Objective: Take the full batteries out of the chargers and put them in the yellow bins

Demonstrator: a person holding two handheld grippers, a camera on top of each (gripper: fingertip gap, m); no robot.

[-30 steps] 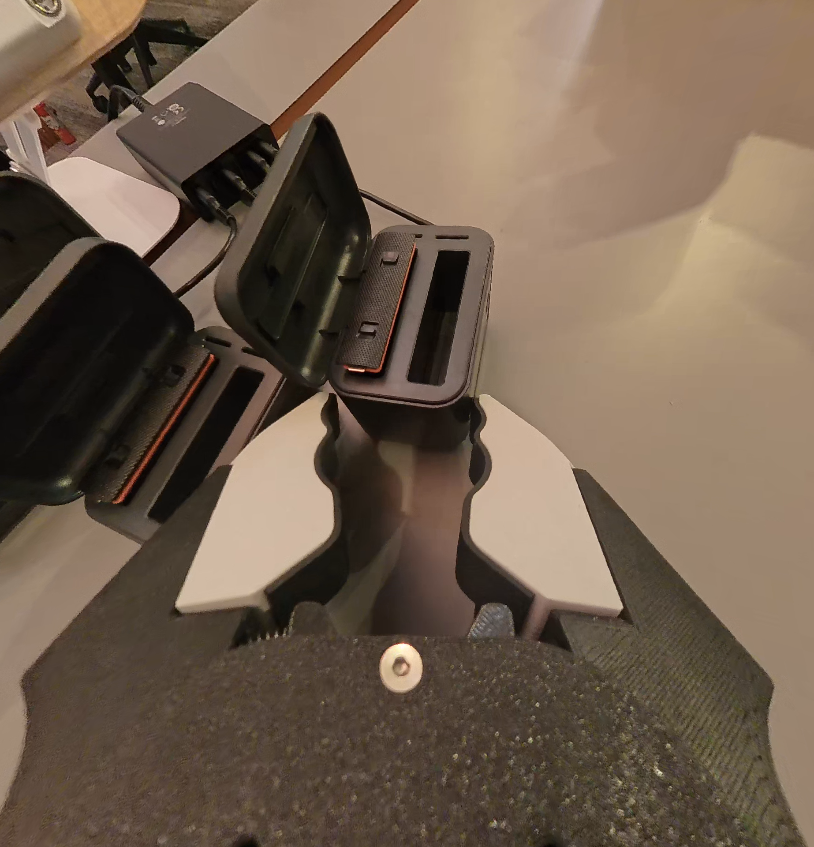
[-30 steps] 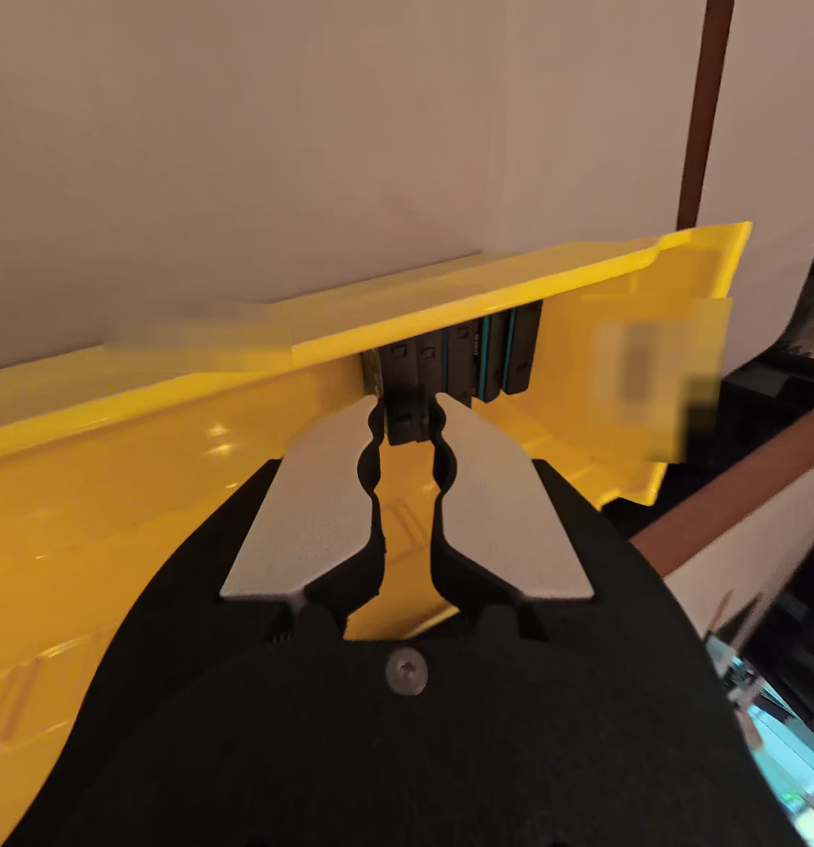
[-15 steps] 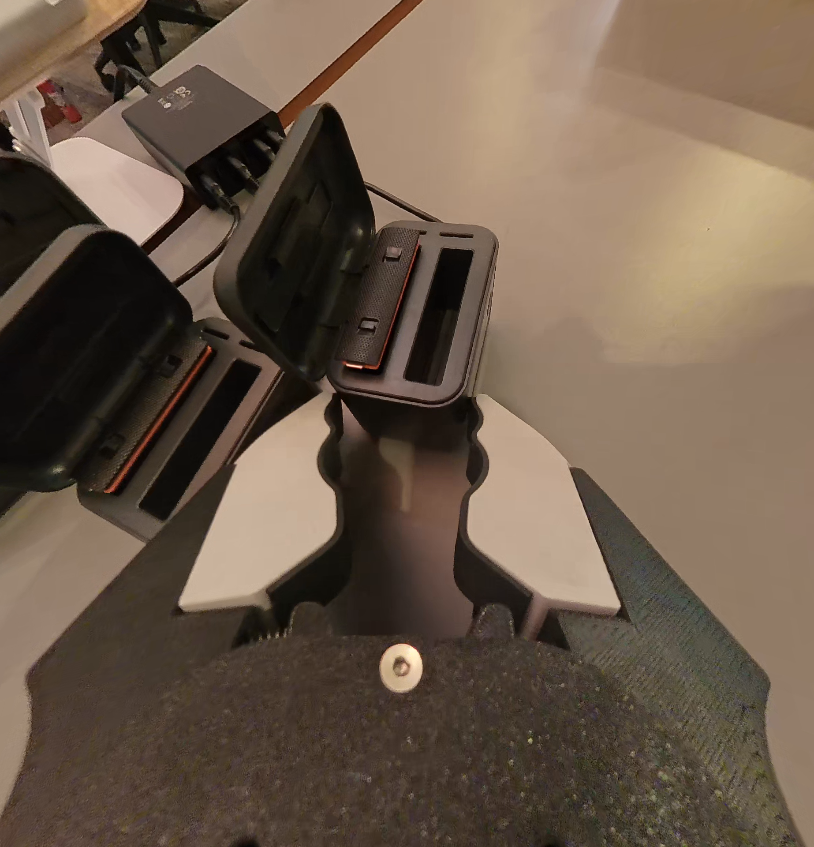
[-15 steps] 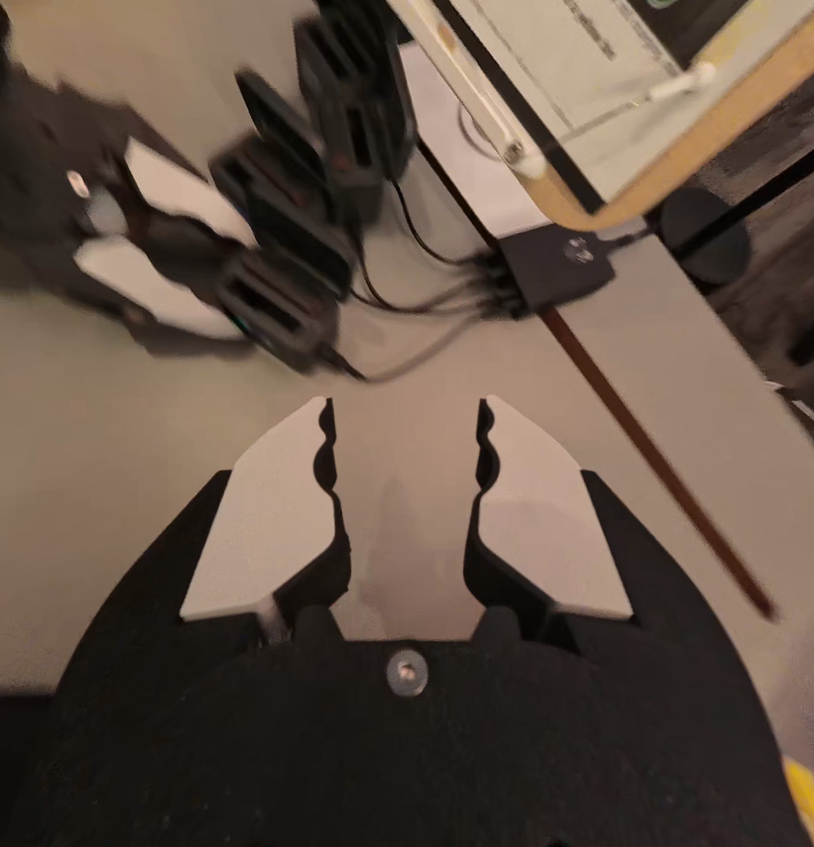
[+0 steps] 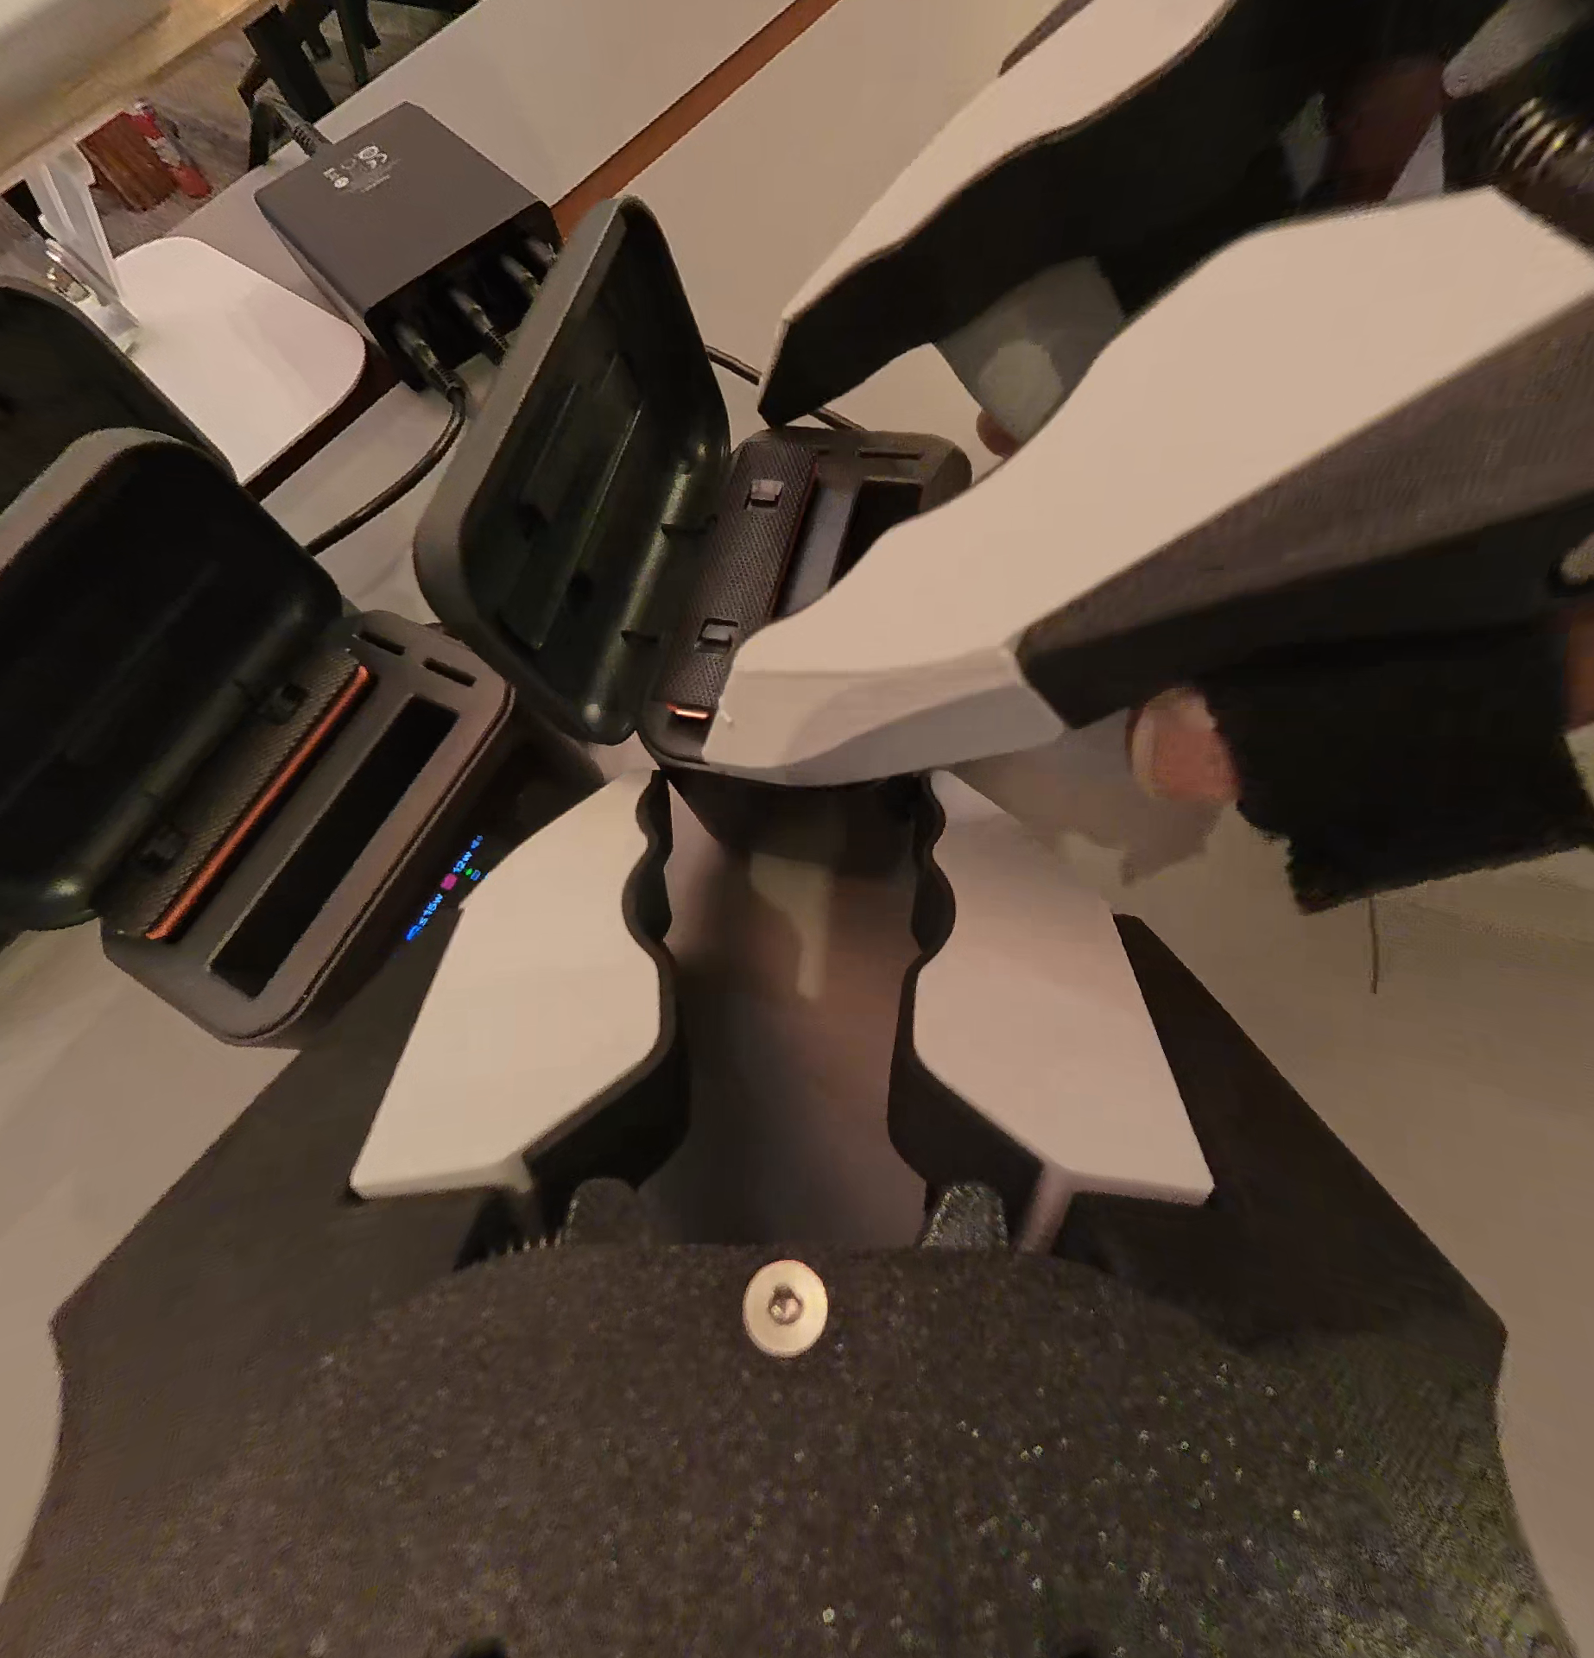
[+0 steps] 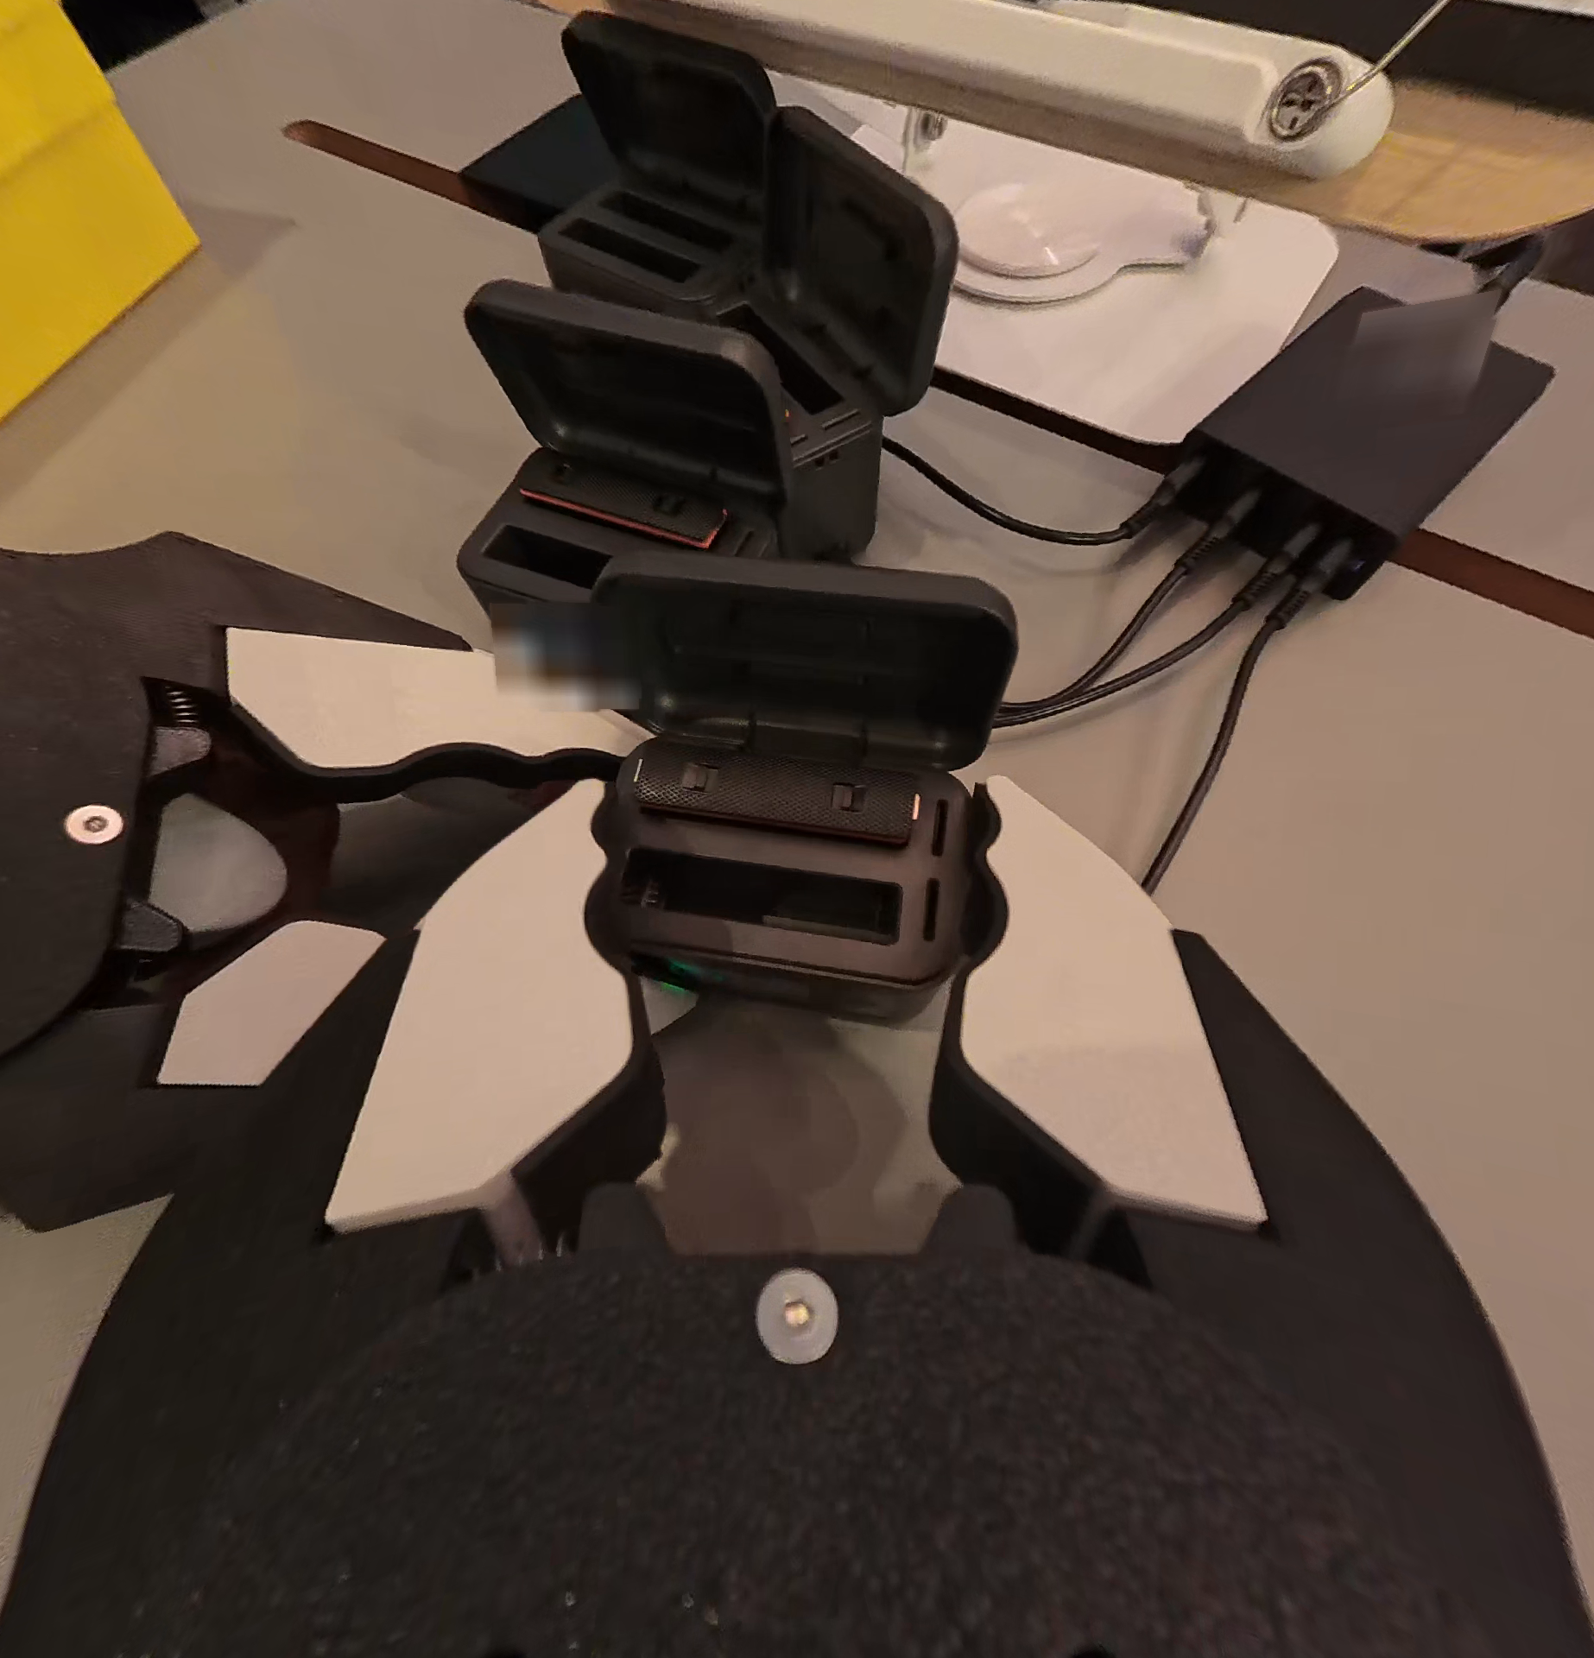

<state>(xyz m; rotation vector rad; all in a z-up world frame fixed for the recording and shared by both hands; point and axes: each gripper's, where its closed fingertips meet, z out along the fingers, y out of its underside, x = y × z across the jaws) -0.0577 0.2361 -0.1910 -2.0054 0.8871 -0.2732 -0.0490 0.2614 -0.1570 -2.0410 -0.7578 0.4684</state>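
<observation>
Right gripper (image 6: 793, 861) fingers are spreading wide, straddling the near charger (image 6: 775, 906) w/o pinching yet. The battery (image 6: 775, 798) is sitting in the back slot, by the hinge; front slot's empty. Looks light, rigid, textured, snug, so best pinched across its narrow top edges, prob. Left gripper (image 5: 789, 807) is clamping the charger body, bracing it. Right is angling down from above; yellow bin (image 6: 49, 215) is waiting far left.

Nearest charger (image 6: 780, 888): dark case, lid up, one black orange-edged battery (image 6: 775, 798) in the rear slot, front slot empty. Second charger (image 6: 596, 529) behind, same. Yellow bin (image 6: 49, 224) far left.
</observation>
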